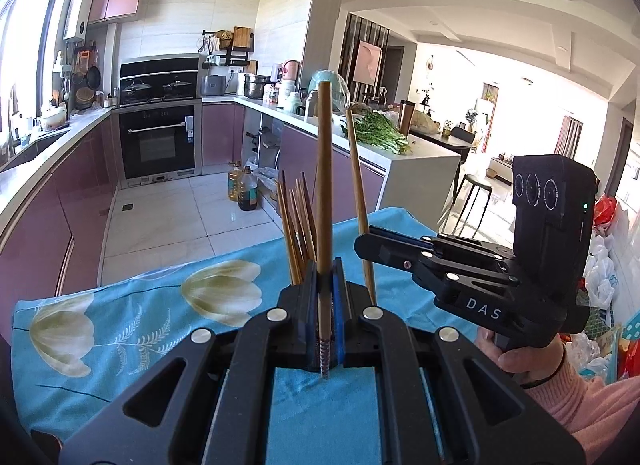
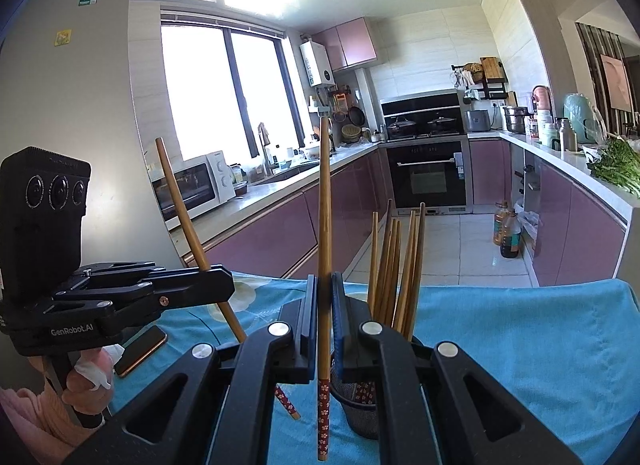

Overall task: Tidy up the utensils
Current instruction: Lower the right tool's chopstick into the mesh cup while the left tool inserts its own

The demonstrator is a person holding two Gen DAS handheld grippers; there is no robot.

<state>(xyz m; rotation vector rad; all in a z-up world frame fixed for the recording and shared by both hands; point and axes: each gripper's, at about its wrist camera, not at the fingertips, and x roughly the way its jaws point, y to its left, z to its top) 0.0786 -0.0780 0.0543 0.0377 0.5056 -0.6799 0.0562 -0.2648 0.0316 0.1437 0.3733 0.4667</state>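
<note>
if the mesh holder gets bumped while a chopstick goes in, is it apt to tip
Probably somewhat: the mesh holder looks small and light, and the chopsticks in it lean tall above its rim. It stands on the cloth, which may let it slide instead of tipping.

Both wrist views close, facing kitchen, sharing chopsticks (image 1: 298, 233).

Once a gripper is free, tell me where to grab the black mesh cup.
Probably the mesh cup by its bare lower wall, coming in level from the side, closing across its round body. It stands upright on the blue cloth and the chopsticks stick up out of its mouth, blocking a grab from above.
</note>
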